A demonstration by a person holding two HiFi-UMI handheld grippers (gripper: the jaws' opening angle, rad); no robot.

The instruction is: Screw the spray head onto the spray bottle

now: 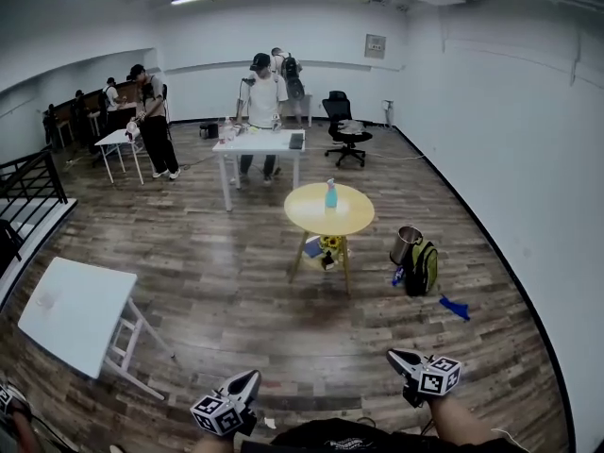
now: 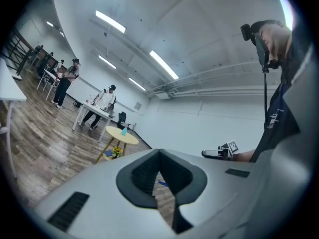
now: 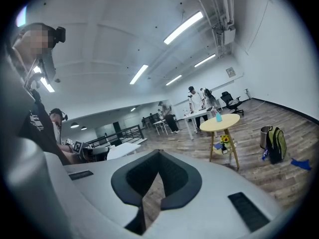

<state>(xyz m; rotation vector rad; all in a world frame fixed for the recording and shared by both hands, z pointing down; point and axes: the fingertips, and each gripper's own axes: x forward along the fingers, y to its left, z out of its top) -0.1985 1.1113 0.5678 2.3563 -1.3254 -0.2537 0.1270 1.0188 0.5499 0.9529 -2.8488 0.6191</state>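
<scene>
A small blue plastic spray bottle (image 1: pixel 331 194) stands upright near the middle of a round yellow wooden table (image 1: pixel 311 217). It is at 12 o'clock from the person and well apart from both tools. From here it is too small to tell whether its pale spray head is loose or seated.

Sunflowers (image 1: pixel 331 243) sit on the table's lower shelf. On the floor at the table's 4 o'clock, a shiny metal bin (image 1: pixel 406 244) stands just beside a green-and-yellow backpack (image 1: pixel 422 268), with a blue cloth (image 1: pixel 454 307) farther out at 5 o'clock. A white rectangular work table (image 1: pixel 260 143), with people around it, lies at the yellow table's 11 o'clock.

At 6 o'clock in the head view, the left gripper (image 1: pixel 251 377) and the right gripper (image 1: pixel 394 357) point forward. Each is clenched, pads together, with nothing between them.

The step in hand appears to be the approach, as the screwing has not begun. Doing it well likely means walking up square to the table and parting both sets of jaws before reaching in. One tool should take the bottle's body low so it cannot tip. The other should line the head straight over the neck before turning, lest the thread cross.
</scene>
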